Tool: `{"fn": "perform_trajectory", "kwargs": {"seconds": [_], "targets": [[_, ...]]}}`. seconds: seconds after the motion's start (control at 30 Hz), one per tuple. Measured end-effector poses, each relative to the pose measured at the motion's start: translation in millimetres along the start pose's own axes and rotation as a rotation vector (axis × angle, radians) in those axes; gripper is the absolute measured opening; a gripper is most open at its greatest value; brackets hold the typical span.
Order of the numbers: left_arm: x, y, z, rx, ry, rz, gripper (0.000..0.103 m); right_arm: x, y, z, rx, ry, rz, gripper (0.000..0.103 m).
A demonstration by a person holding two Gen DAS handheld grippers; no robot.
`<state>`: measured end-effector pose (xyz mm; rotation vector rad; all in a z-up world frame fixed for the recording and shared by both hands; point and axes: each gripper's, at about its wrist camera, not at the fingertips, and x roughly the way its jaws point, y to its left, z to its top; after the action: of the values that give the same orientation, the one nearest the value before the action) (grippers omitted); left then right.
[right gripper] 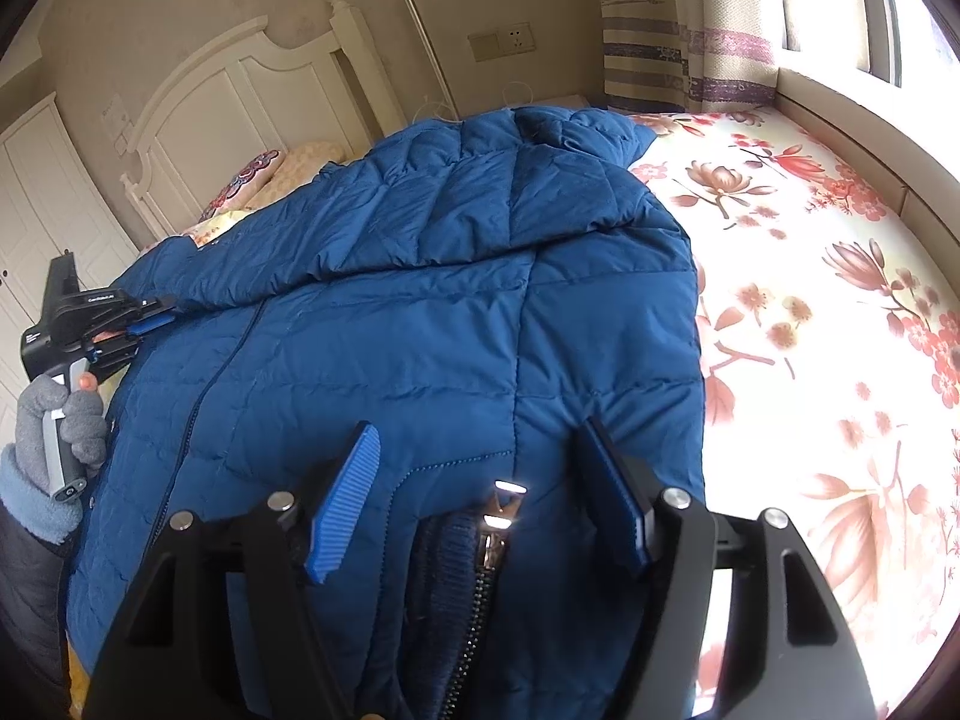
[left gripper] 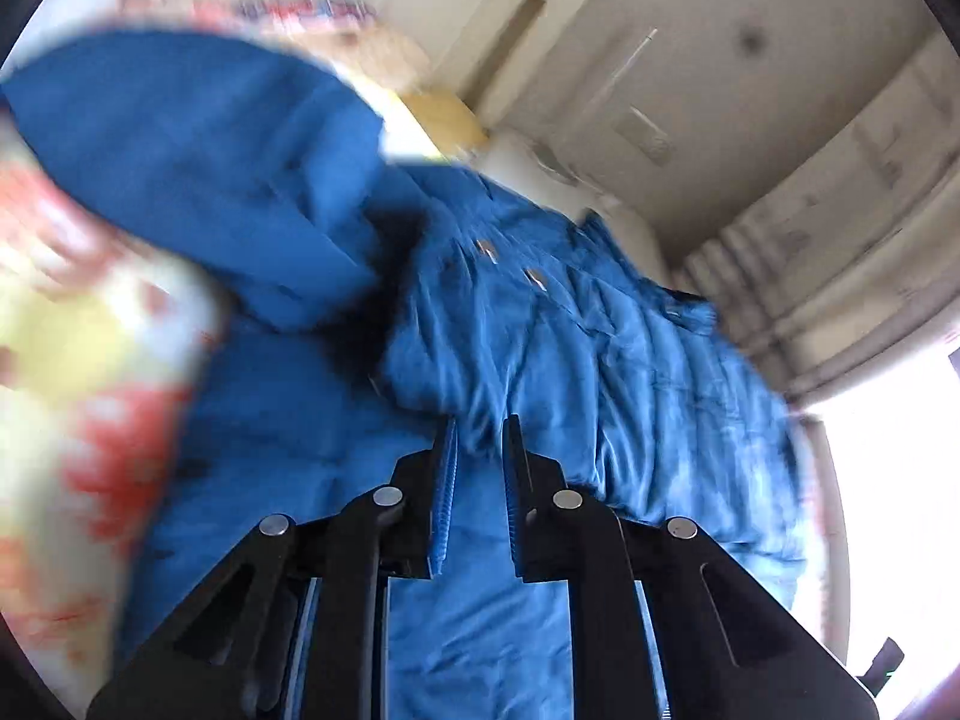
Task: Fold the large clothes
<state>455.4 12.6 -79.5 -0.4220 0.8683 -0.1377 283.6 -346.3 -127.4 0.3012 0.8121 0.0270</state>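
Observation:
A large blue quilted jacket [right gripper: 420,312] lies spread on the floral bed sheet [right gripper: 810,312]; its sleeve is folded across the body. In the left wrist view the jacket [left gripper: 540,330] fills the middle and the picture is blurred by motion. My left gripper [left gripper: 480,438] is nearly shut, pinching a fold of the blue fabric; it also shows in the right wrist view [right gripper: 162,309] at the jacket's left edge, held by a grey-gloved hand. My right gripper [right gripper: 480,438] is open, its jaws wide apart over the jacket's collar and zipper [right gripper: 489,546], holding nothing.
A white headboard [right gripper: 240,78] and pillows [right gripper: 288,171] stand at the bed's far end. A wall socket [right gripper: 504,39], curtains [right gripper: 690,30] and a window ledge [right gripper: 840,96] are at the right. White wardrobe doors [right gripper: 36,180] are at the left.

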Motion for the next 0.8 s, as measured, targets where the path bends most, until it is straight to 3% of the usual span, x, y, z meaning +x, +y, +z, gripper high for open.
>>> {"fn": "perform_trajectory", "kwargs": {"seconds": [0.07,0.1,0.13,0.2,0.23,0.27,0.33,0.43,0.53,0.6,0.8], "targets": [[-22.9,-16.3,-0.1,0.107,-0.092,0.07,0.015,-3.3,-0.2,0.6,0.011,-0.003,-0.011,0.068],[-30.2,-24.0,1.2,0.145,-0.122,0.069,0.016,-6.3,0.4,2.0,0.017,-0.008,-0.026,0.068],[-36.4,-29.8,1.5,0.177,-0.149,0.065,0.021,-10.9,0.5,5.6,0.021,-0.02,-0.05,0.068],[-43.0,-38.5,4.7,0.219,-0.191,0.059,0.04,-16.5,5.5,17.7,-0.003,-0.043,-0.091,0.068],[-38.8,-42.8,8.4,0.221,-0.19,0.055,0.078,-16.6,10.7,28.3,-0.026,-0.054,-0.105,0.068],[-35.8,-44.4,10.9,0.216,-0.186,0.036,0.098,-14.3,16.2,40.5,-0.045,-0.057,-0.115,0.068],[-17.3,-49.8,13.5,0.213,-0.174,0.018,0.099,-4.2,30.1,62.9,-0.083,-0.055,-0.132,0.068],[30.0,-56.0,9.1,0.258,-0.048,0.034,0.099,32.7,53.1,99.1,-0.157,-0.055,-0.156,0.068],[62.8,-58.7,-2.5,0.329,0.043,0.084,0.099,76.5,47.2,110.5,-0.153,0.065,-0.186,0.068],[63.7,-63.2,-5.0,0.361,0.037,0.095,0.099,89.9,41.5,103.6,-0.174,0.163,-0.191,0.068],[68.2,-66.0,-10.0,0.39,0.04,0.143,0.099,61.3,29.4,107.4,-0.175,0.168,-0.17,0.067]]}}
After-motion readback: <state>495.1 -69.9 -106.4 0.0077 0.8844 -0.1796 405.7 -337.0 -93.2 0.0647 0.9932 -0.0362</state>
